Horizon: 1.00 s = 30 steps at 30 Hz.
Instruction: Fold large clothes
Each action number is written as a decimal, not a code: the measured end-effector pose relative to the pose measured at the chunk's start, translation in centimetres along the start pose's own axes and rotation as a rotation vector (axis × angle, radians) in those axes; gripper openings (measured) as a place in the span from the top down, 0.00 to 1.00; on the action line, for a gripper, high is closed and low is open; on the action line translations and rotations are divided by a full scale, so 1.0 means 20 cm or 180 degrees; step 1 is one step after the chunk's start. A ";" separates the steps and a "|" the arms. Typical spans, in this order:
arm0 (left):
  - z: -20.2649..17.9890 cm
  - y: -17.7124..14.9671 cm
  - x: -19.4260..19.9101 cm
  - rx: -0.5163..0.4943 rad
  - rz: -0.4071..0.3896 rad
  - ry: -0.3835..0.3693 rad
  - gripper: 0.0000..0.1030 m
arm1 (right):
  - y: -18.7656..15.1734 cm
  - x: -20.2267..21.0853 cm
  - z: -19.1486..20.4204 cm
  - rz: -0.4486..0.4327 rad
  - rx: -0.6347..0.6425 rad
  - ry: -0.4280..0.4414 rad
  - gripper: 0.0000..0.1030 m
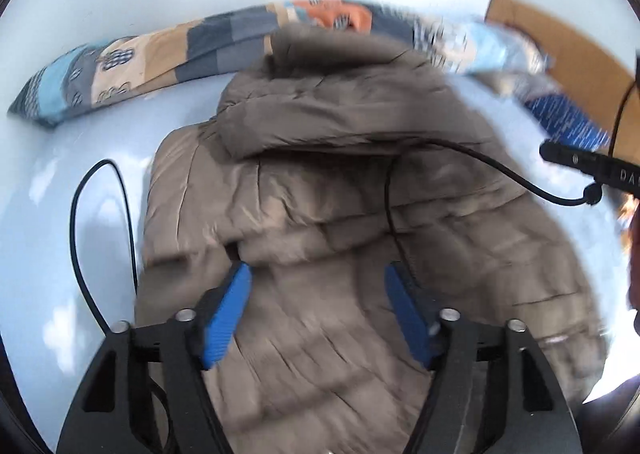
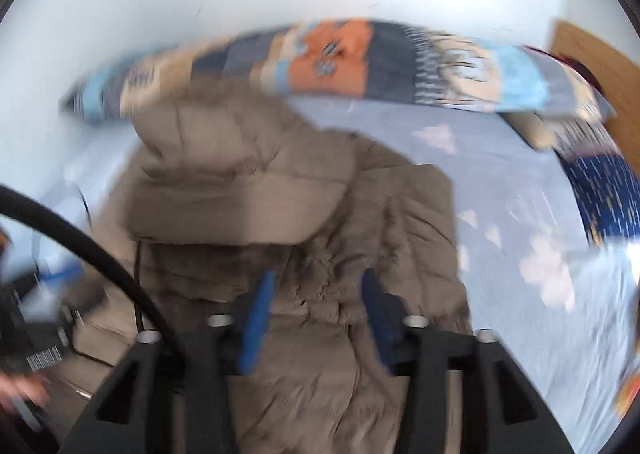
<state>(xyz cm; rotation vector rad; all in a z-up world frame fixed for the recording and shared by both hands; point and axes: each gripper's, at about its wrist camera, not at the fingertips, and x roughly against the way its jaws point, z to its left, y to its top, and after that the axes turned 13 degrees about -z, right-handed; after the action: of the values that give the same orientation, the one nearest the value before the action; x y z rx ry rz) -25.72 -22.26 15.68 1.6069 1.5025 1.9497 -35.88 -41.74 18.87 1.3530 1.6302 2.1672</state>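
A large grey-brown quilted hooded coat (image 1: pixel 320 181) lies on a pale blue bed sheet (image 1: pixel 60 221), its hood toward the pillows. My left gripper (image 1: pixel 318 274) hovers over the coat's lower body with its blue fingers (image 1: pixel 228 314) spread apart and nothing pinched between them. In the right wrist view the same coat (image 2: pixel 288 213) fills the middle, and my right gripper (image 2: pixel 318 280) stands open above its right half; its pads (image 2: pixel 256 322) grip no cloth. Both views are motion-blurred. The other gripper shows at the left edge (image 2: pixel 44 318) with a hand beside it.
A patchwork pillow (image 1: pixel 152 57) lies along the wall behind the coat, with a dark blue patterned pillow (image 2: pixel 608 193) at the right. Black cables (image 1: pixel 100 234) loop over the sheet and coat. A wooden headboard (image 1: pixel 568 41) stands at the far right. Cloud-print sheet (image 2: pixel 540 254) extends to the right.
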 end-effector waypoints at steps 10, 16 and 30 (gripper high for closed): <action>-0.10 -0.16 0.48 0.0252 -0.0473 0.0053 0.31 | -0.29 0.62 0.04 -0.0394 -0.0524 0.0527 0.48; -0.15 -0.20 0.68 0.0223 -0.0623 0.0045 0.31 | -0.39 0.75 0.05 -0.0508 -0.0662 0.0752 0.48; -0.05 0.04 0.90 0.0131 -0.1074 0.0080 0.30 | -0.48 1.01 0.04 -0.0578 -0.0621 0.0781 0.41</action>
<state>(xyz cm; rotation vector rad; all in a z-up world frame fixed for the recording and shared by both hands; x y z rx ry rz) -33.23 -10.91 27.40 1.2473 1.7041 1.7676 -51.30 -25.85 22.72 0.8810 1.4987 2.3805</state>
